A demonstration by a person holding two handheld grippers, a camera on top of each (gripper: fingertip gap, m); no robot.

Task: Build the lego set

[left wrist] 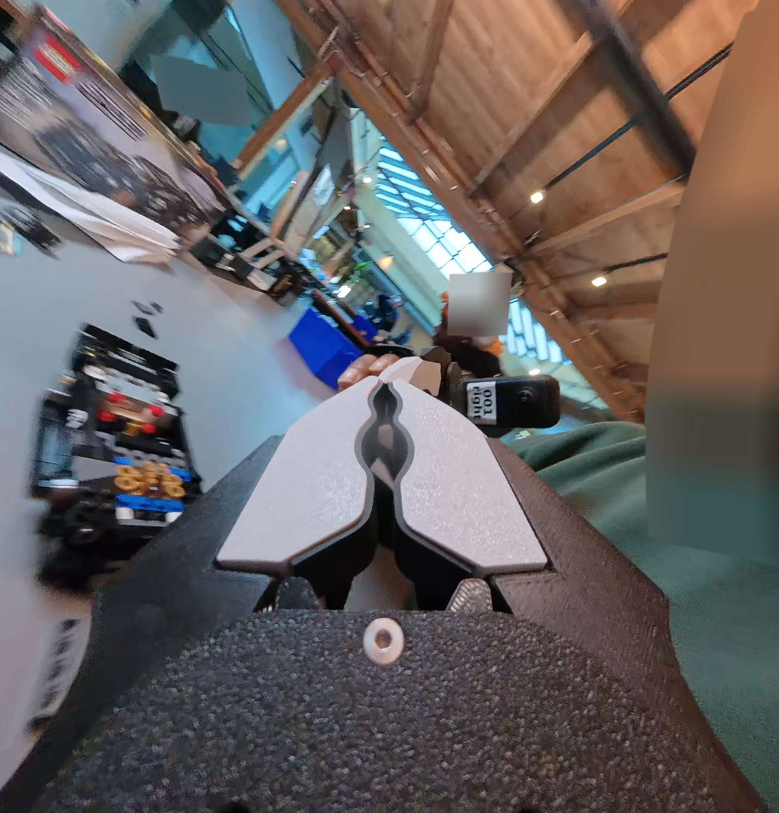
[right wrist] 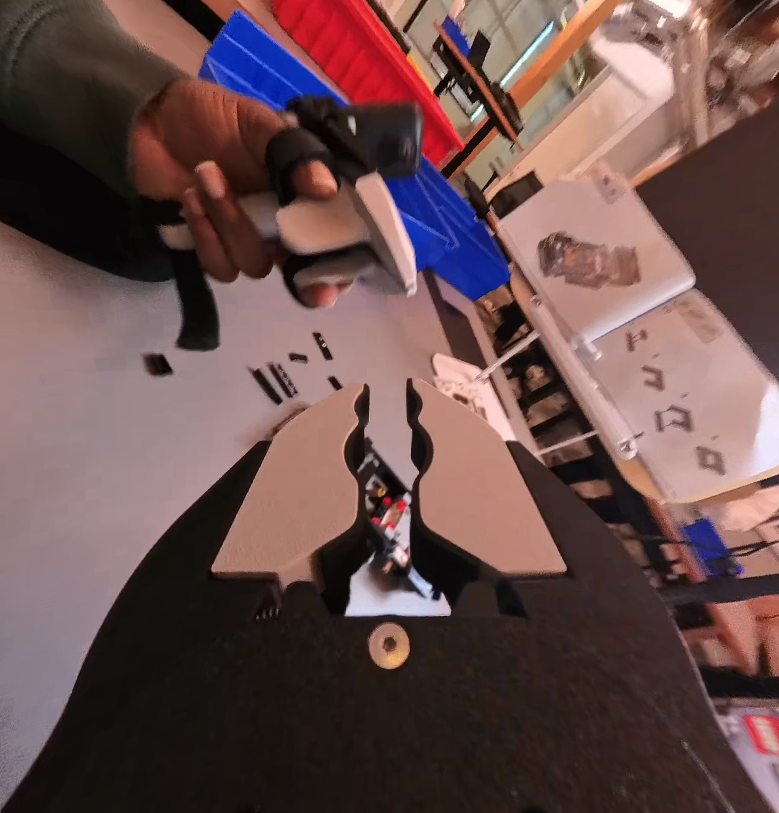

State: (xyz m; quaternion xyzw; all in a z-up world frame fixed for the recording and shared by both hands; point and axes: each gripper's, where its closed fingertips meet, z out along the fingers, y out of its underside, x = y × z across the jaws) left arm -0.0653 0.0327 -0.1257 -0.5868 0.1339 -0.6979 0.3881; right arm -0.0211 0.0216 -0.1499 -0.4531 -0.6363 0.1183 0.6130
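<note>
The partly built Lego model (left wrist: 115, 448) is black with red, gold and blue parts. It stands on the white table (left wrist: 229, 374), left of my left gripper (left wrist: 385, 386). My left gripper is shut, and I see nothing between its fingertips. In the right wrist view my right gripper (right wrist: 387, 389) is slightly open and empty, and the model (right wrist: 390, 519) shows through the gap low between its fingers. Several loose black pieces (right wrist: 282, 380) lie on the table beyond it. A hand holds the left gripper (right wrist: 379, 233) above them.
An open instruction booklet (right wrist: 599, 255) rests on a stand at the right. Blue (right wrist: 440, 220) and red bins (right wrist: 361, 61) stand at the table's far side. The Lego box (left wrist: 71, 114) stands behind the model. A green sleeve (left wrist: 643, 506) is at the right. Some 6 cm of space lies between my two pairs of fingers.
</note>
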